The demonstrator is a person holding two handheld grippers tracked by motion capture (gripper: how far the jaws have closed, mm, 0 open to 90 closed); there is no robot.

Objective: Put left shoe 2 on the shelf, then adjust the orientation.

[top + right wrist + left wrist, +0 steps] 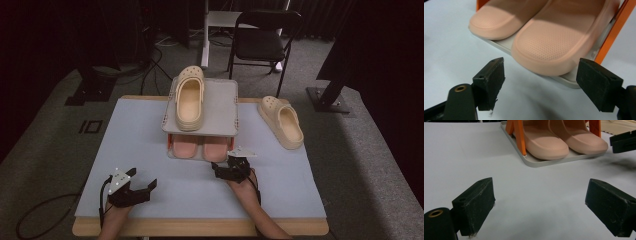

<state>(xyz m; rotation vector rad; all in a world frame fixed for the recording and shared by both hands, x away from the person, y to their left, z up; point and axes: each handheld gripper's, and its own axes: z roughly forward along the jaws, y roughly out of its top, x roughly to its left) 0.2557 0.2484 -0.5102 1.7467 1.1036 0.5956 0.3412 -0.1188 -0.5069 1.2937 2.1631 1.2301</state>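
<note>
A two-shelf rack point(220, 107) with grey trays and orange legs stands mid-table. One beige clog point(189, 97) lies on its top shelf, and a second beige clog point(281, 121) lies on the mat to the right. Two pink slippers point(185, 146) point(215, 148) sit side by side on the lower tray. My right gripper point(229, 162) is just in front of the right pink slipper point(551, 42). It point(540, 82) is open, with that slipper's toe ahead of the gap and untouched. My left gripper point(143, 178) rests at the front left, open point(539, 205) over bare mat.
The pale blue mat point(150, 145) covers the wooden table. An orange leg point(614, 32) stands right of the slipper, close to my right jaw. In the left gripper view, part of the other gripper point(624, 141) juts in past the lower tray point(534, 161). A black folding chair point(262, 42) stands behind.
</note>
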